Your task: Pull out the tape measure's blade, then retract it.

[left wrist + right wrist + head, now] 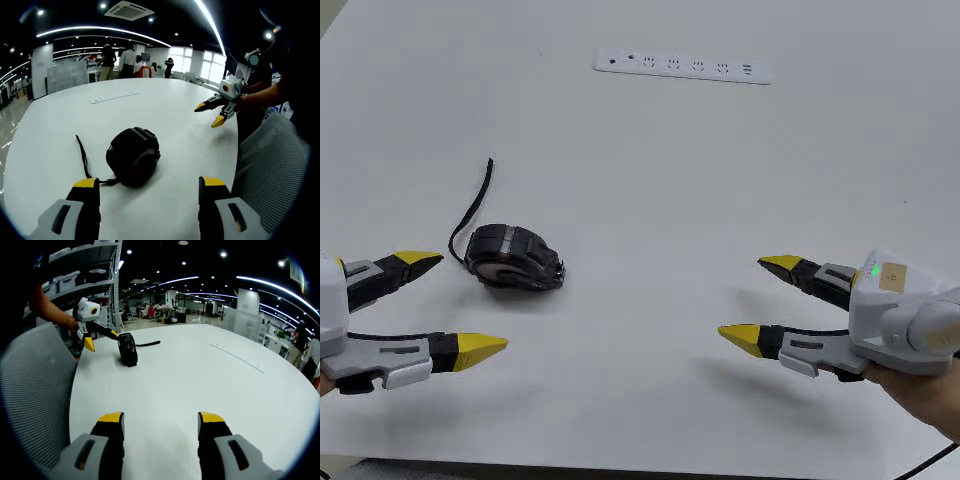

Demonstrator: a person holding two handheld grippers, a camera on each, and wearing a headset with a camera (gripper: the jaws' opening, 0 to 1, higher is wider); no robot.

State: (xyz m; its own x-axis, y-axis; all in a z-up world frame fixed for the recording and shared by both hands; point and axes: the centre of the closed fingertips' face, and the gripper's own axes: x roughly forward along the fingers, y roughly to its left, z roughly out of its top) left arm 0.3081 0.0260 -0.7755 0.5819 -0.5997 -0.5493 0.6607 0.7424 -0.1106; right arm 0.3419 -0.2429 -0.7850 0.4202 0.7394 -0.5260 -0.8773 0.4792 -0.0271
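Tape measure [513, 258] lies on the table [670, 180], no blade out, just ahead of the left gripper [470, 302] — jaws wide, empty. Its long axis points roughly toward the right gripper [740, 297], also wide and empty, well apart — left is nearer.

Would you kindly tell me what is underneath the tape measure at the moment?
The tape measure rests on the white table, with its black strap trailing away across the surface. Its underside is hidden, so anything flat beneath it cannot be seen.
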